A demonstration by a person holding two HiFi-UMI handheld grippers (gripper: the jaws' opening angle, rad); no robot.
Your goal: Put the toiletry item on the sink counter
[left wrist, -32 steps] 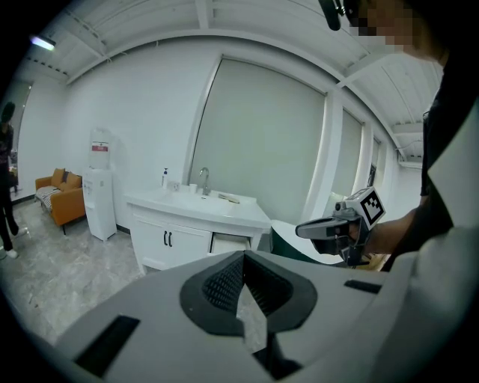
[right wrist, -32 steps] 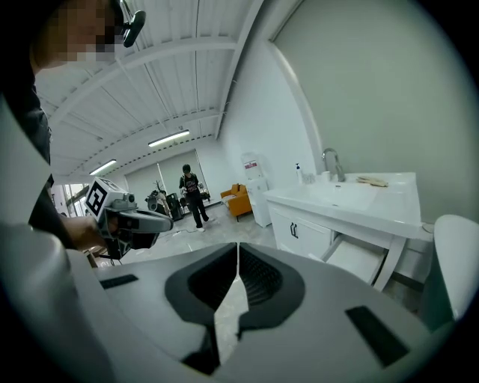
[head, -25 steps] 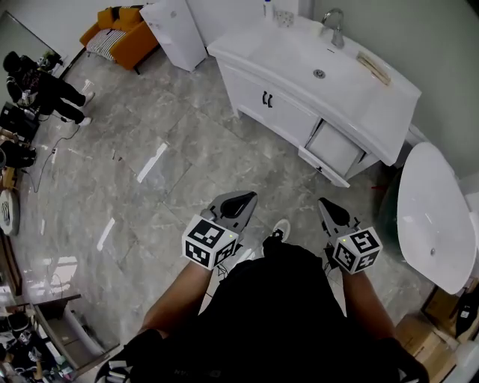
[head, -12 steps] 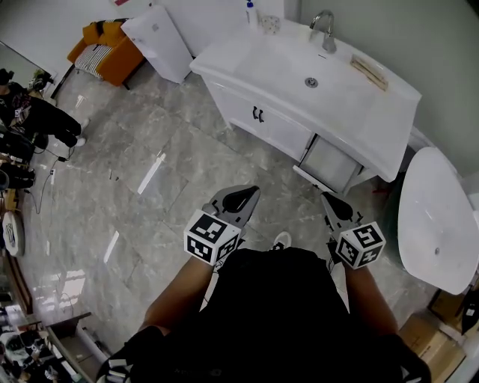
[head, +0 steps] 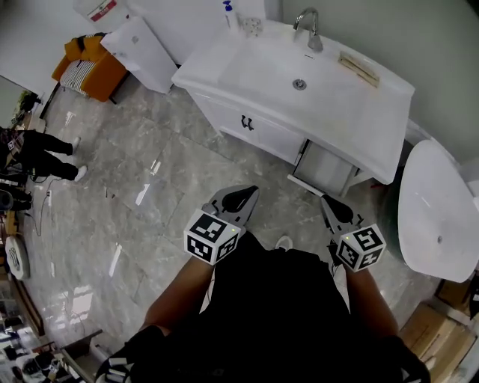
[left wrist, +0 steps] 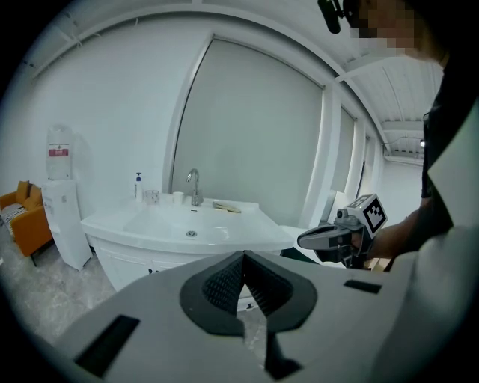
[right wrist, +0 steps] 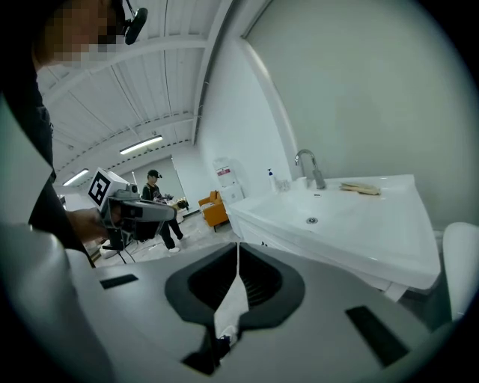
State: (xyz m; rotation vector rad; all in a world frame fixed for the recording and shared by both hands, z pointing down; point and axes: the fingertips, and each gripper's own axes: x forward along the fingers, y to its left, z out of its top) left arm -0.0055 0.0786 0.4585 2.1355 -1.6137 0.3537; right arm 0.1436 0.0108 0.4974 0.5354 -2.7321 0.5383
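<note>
The person stands on the grey marble floor [head: 142,187], facing the sink counter [head: 382,112] with a gripper in each hand, both held out in front of the body. The left gripper [head: 239,199] points towards the cabinet front. In the left gripper view its jaws meet in a closed line at the tip, with nothing clamped between them. The right gripper [head: 334,208] is aimed the same way, well apart from the left one, and its jaws are pressed together too. A pale sliver shows in the slot below its closed tips, and what that is cannot be told.

So neither gripper visibly carries a toiletry item. The toiletries in sight are on the counter. A pump bottle [head: 227,10] stands at the back left corner, with small cups [head: 253,27] just beside it. The faucet [head: 308,31] rises behind the basin, and a flat tan item [head: 358,69] lies at the back right, near the wall. Which of these is the task's own item cannot be told.

Below the counter, one drawer [head: 323,166] on the right side hangs open. A white oval fixture [head: 434,217] sits to the right of the cabinet. Away to the left there is an orange sofa [head: 84,63], and another person [head: 41,146] stands at the room's edge.
</note>
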